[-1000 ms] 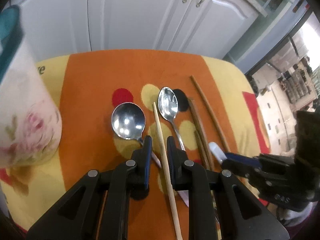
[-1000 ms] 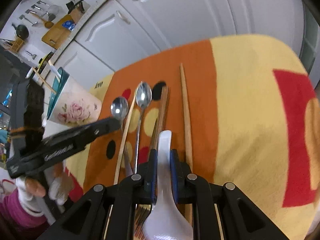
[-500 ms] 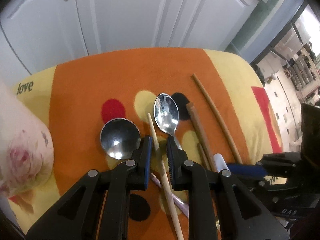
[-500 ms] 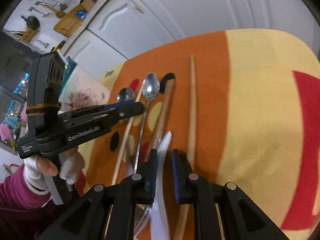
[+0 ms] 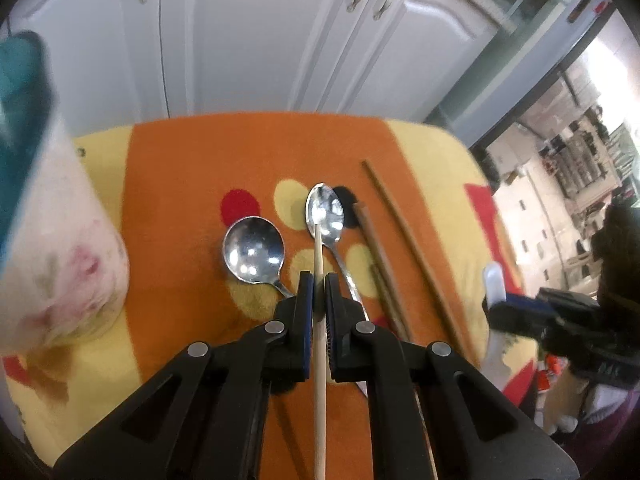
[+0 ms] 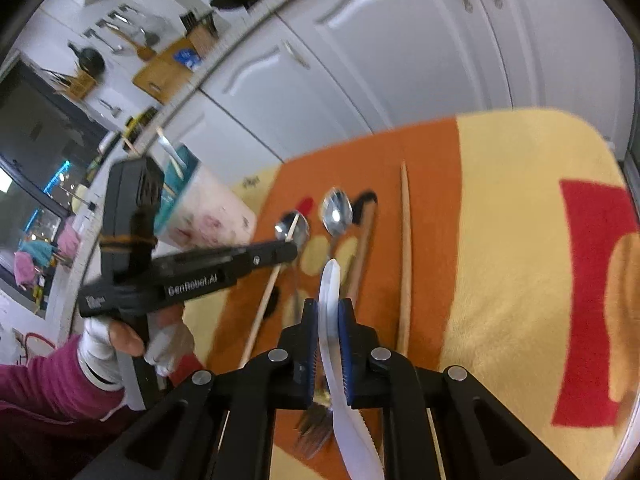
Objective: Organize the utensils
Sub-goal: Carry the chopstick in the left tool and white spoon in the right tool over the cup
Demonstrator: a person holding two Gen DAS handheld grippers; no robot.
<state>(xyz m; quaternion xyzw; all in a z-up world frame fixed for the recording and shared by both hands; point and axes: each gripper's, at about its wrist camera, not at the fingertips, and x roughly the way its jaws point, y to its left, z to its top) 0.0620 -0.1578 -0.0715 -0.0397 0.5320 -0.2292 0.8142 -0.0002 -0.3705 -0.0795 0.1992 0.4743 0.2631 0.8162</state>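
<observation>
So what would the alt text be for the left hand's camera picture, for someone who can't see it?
The left gripper is shut on a pale wooden chopstick above an orange and yellow cloth. On the cloth lie two metal spoons, and brown chopsticks to their right. A floral cup stands at left; the right gripper holds a white plastic knife at right.

Black hand-held gripper point(image 6: 328, 320), blue pads point(image 6: 343, 344); magenta sleeve point(image 6: 44, 384), white glove point(image 6: 96, 344)

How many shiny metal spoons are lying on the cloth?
2: a round spoon on the left, and an oval spoon just right of it, both beyond the left tool. None looks hidden.
</observation>
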